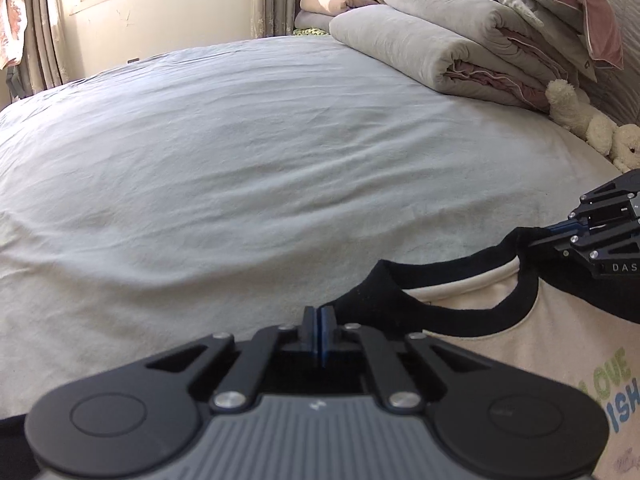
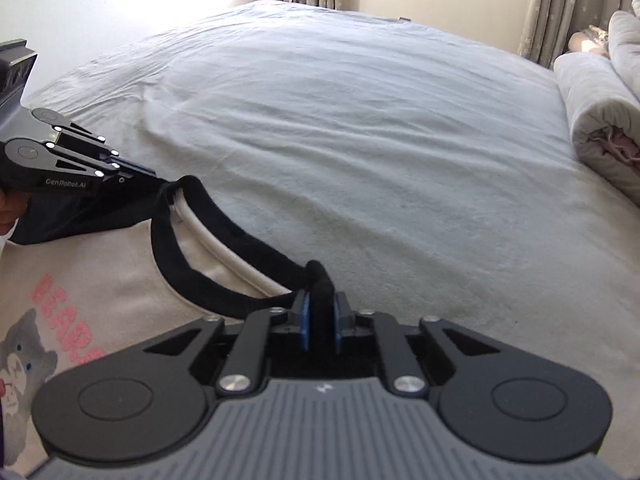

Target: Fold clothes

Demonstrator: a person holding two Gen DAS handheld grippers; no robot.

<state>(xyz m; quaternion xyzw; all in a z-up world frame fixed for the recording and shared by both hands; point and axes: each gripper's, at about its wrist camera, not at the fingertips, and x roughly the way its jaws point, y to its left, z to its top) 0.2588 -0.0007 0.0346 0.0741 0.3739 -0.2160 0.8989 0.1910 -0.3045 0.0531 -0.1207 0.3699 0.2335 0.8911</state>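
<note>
A cream shirt (image 1: 500,340) with a black collar (image 2: 192,276), black sleeves and a cartoon print lies at the near edge of the bed. In the left wrist view my left gripper (image 1: 319,314) is shut, its jaws together at the black shoulder beside the collar. The right wrist view shows that gripper (image 2: 154,176) with the collar corner drawn up to its tip. My right gripper (image 2: 321,312) is shut on a fold of black cloth at the collar's other side. That gripper (image 1: 540,236) also shows at the right edge of the left wrist view. The collar stretches between the two grippers.
A wrinkled pale sheet (image 1: 240,160) covers the wide bed beyond the shirt. Folded grey quilts (image 1: 460,40) and a cream plush toy (image 1: 580,116) lie along the right side. A rolled quilt (image 2: 596,120) shows there too. Curtains and a window wall stand behind.
</note>
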